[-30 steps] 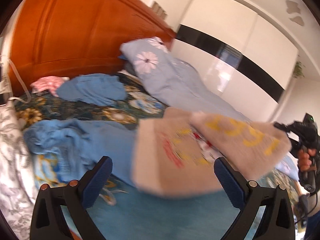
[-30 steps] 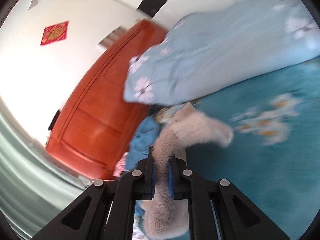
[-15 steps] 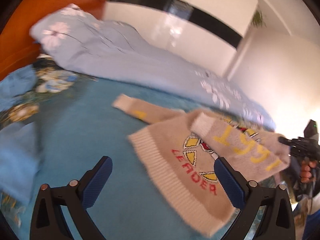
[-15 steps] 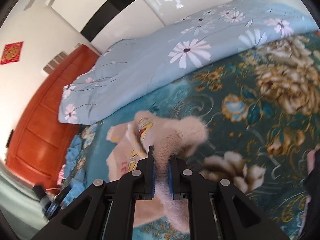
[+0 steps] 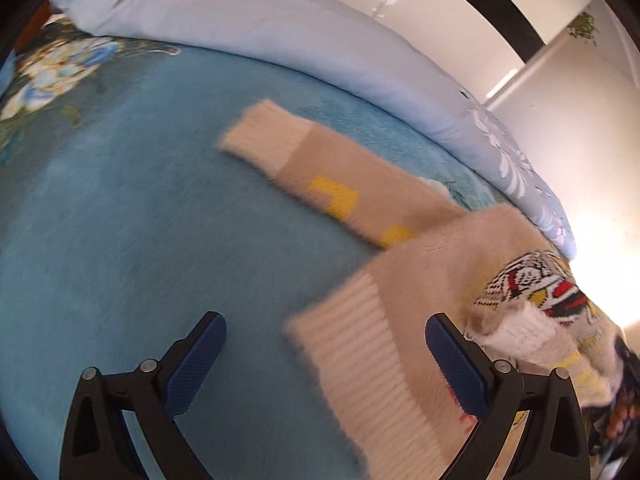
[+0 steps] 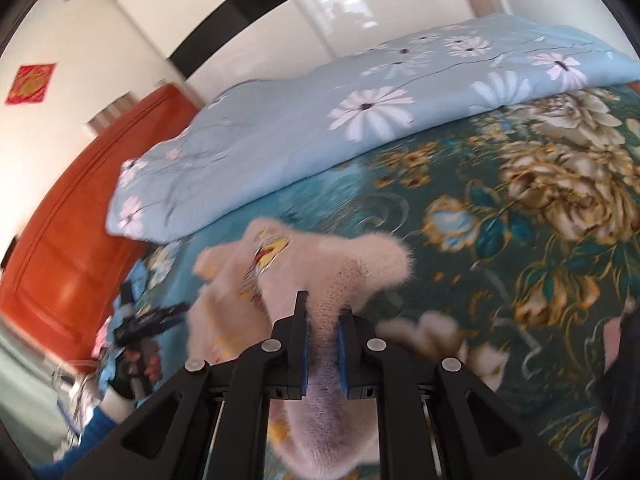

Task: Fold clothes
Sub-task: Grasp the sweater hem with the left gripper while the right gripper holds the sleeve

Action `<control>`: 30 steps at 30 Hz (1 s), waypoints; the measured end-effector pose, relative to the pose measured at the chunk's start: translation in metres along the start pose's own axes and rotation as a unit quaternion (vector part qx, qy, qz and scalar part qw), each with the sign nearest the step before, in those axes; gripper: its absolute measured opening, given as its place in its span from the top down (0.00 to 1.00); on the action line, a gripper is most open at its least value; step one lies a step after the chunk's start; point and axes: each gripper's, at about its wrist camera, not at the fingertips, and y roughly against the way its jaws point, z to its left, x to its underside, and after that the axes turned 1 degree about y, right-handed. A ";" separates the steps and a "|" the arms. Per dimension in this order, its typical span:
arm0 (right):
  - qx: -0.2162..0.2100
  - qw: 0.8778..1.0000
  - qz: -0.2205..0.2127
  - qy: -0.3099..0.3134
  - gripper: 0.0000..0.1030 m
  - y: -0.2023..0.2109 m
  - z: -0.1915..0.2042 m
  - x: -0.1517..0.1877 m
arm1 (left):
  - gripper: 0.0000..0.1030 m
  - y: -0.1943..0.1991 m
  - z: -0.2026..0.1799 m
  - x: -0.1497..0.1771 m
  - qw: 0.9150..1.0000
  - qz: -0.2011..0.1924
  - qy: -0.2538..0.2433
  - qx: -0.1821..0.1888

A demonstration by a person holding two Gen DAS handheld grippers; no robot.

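Observation:
A beige fuzzy sweater (image 5: 404, 264) with yellow lettering and a tiger print lies on the teal bedspread (image 5: 120, 220), one sleeve (image 5: 320, 176) stretched out to the left. My left gripper (image 5: 324, 360) is open and empty just above its ribbed hem (image 5: 360, 348). My right gripper (image 6: 322, 334) is shut on a bunched part of the sweater (image 6: 320, 276) and holds it up above the bed. The left gripper (image 6: 148, 320) shows at the left of the right wrist view.
A light blue floral duvet (image 6: 360, 108) lies rolled along the far side of the bed. An orange wooden headboard (image 6: 72, 224) stands at the left. A white wardrobe with a black band (image 5: 460, 12) is behind the bed. The floral bedspread (image 6: 540, 200) spreads to the right.
The sweater has come down onto the bed and spread out, its sleeve extended left. My left gripper has moved in closer over the hem. My right gripper keeps its hold.

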 end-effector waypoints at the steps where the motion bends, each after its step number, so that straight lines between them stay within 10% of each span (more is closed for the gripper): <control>1: 0.019 1.000 -0.002 0.008 0.88 -0.006 -0.001 -0.006 | 0.02 -0.003 -0.003 0.000 1.000 0.003 -0.006 0.002; 9: 0.123 0.991 -0.002 -0.047 0.80 -0.042 -0.033 -0.032 | 0.16 -0.008 -0.010 0.001 0.999 0.012 -0.021 0.038; 13: 0.162 0.986 -0.035 -0.016 0.47 -0.022 -0.020 -0.023 | 0.28 -0.005 -0.012 0.004 0.999 0.013 -0.022 0.036; 17: 0.209 0.975 -0.072 0.037 0.43 0.009 0.013 -0.006 | 0.76 -0.009 -0.007 0.007 0.998 0.020 0.006 0.059; 23: 0.019 0.999 0.021 -0.028 0.35 -0.005 0.037 0.088 | 0.89 0.001 -0.008 0.021 0.997 0.004 0.036 0.072; 30: -0.072 0.974 0.078 -0.200 0.35 -0.068 0.018 0.157 | 0.90 0.027 -0.018 0.028 0.995 -0.011 0.039 0.087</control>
